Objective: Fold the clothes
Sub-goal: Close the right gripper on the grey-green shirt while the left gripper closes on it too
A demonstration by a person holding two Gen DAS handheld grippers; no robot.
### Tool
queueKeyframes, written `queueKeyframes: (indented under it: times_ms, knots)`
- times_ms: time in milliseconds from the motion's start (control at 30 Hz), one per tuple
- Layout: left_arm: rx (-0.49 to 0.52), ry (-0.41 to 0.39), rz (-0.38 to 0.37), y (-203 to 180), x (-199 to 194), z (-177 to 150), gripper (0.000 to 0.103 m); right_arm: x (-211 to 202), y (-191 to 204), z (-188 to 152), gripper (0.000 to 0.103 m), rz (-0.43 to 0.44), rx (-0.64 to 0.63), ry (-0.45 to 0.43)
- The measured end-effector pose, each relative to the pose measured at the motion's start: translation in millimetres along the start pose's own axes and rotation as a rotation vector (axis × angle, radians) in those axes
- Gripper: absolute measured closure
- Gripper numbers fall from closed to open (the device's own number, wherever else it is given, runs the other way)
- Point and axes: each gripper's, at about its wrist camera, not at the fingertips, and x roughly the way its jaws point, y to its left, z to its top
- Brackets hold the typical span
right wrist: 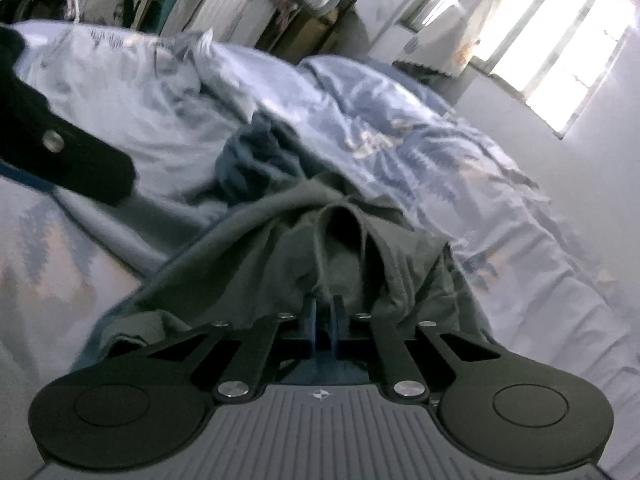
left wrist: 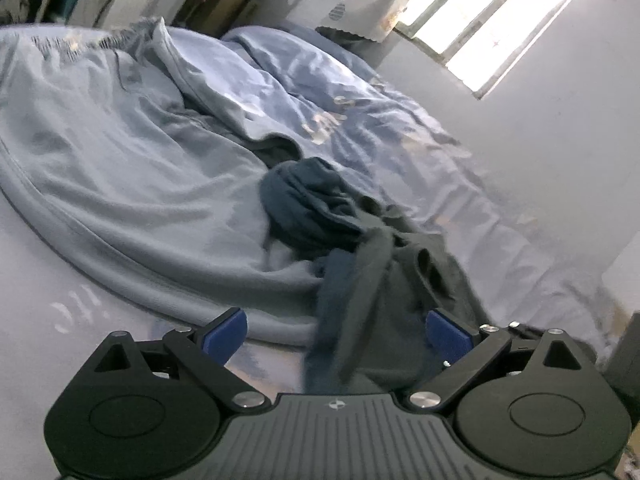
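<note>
A crumpled grey-green garment [right wrist: 280, 248] lies on the bed in front of both grippers. My right gripper [right wrist: 324, 314] is shut on a fold of its near edge, and the cloth bunches up just beyond the fingertips. In the left wrist view the same garment [left wrist: 404, 300] trails between the blue pads [left wrist: 224, 334] of my left gripper [left wrist: 336, 332], which is open and does not press on it. A dark blue garment [left wrist: 312, 200] lies bunched just behind it. A large light blue garment [left wrist: 120, 168] is spread to the left.
The bed carries a rumpled blue patterned duvet [left wrist: 360, 92]. A pale wall [left wrist: 560, 140] and a bright window [left wrist: 492, 20] are on the right. Stacked household items [right wrist: 224, 4] stand behind the bed. A black part of the left gripper [right wrist: 76, 160] shows at the left of the right wrist view.
</note>
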Motion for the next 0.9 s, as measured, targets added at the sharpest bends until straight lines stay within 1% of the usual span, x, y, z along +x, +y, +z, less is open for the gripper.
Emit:
queueKeyframes:
  times_ms: [167,300,433,467,600,667,700,733,800,867,900]
  knots:
    - [-0.081,0.016,-0.125,3.8,3.1,-2.2,0.004,-24.6,-1.2,-0.3,0.097,0.02,0.045,-0.052]
    - [-0.164,0.064,-0.24,6.8,11.4,-5.7,0.004,-49.4,5.0,-1.1,0.098,0.052,0.063,-0.092]
    - [-0.189,0.098,-0.36,3.1,15.4,-8.2,0.004,-74.7,14.3,-2.6,0.098,0.087,0.075,-0.118]
    - [-0.186,0.11,-0.382,1.5,16.5,-9.1,0.004,-80.4,16.6,-3.5,0.098,0.092,0.075,-0.124]
    - [-0.157,0.157,-0.399,-2.9,23.5,-12.9,0.005,-100.4,25.0,-6.6,0.098,0.109,0.071,-0.137]
    - [-0.151,0.19,-0.406,-3.9,28.3,-14.7,0.014,-108.5,27.2,-7.9,0.098,0.113,0.072,-0.139]
    - [-0.142,0.21,-0.41,-5.2,30.9,-16.2,0.025,-112.0,27.6,-8.5,0.098,0.112,0.077,-0.139]
    - [-0.134,0.226,-0.409,-6.0,32.1,-17.7,0.034,-115.5,28.0,-9.0,0.098,0.112,0.081,-0.14]
    - [-0.119,0.245,-0.412,-6.9,33.4,-20.8,0.042,-121.7,27.6,-10.6,0.098,0.102,0.085,-0.138]
    - [-0.109,0.252,-0.428,-7.7,33.6,-23.5,0.047,-126.5,27.3,-12.5,0.098,0.095,0.086,-0.136]
    - [-0.105,0.255,-0.44,-8.1,33.2,-24.5,0.054,-128.1,28.3,-13.4,0.098,0.089,0.078,-0.135]
